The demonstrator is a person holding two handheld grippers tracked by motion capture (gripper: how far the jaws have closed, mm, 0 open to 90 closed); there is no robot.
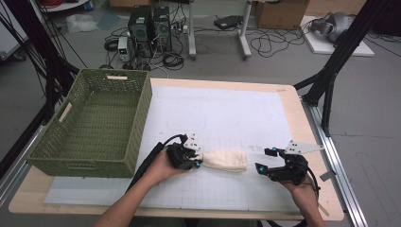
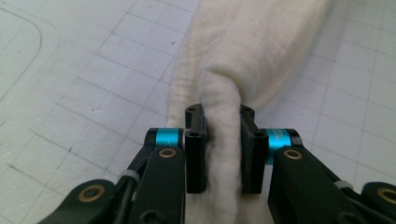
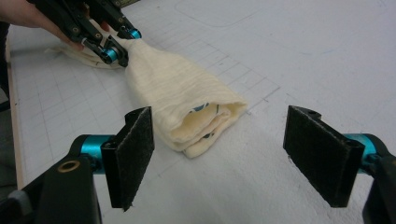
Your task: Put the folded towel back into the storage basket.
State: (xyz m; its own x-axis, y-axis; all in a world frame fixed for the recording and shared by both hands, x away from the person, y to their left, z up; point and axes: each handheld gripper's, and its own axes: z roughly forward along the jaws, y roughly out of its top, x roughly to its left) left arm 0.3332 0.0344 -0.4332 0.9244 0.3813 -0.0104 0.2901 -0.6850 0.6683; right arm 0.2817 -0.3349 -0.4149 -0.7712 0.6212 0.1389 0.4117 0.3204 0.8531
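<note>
Folded cream cloth (image 1: pixel 226 160) on the grid mat (image 1: pixel 227 118); green basket (image 1: pixel 94 123) well left.

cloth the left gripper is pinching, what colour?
Cream cloth, clearest in the left gripper view.

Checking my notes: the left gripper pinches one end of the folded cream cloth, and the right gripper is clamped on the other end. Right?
Not quite. The left gripper does pinch the folded cream cloth, but the right gripper stands open, short of the other end, as the right gripper view shows.

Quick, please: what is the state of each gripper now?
Left gripper: closed on one end of the cream cloth.
Right gripper: open, holding nothing; the cloth lies just ahead of it.
</note>
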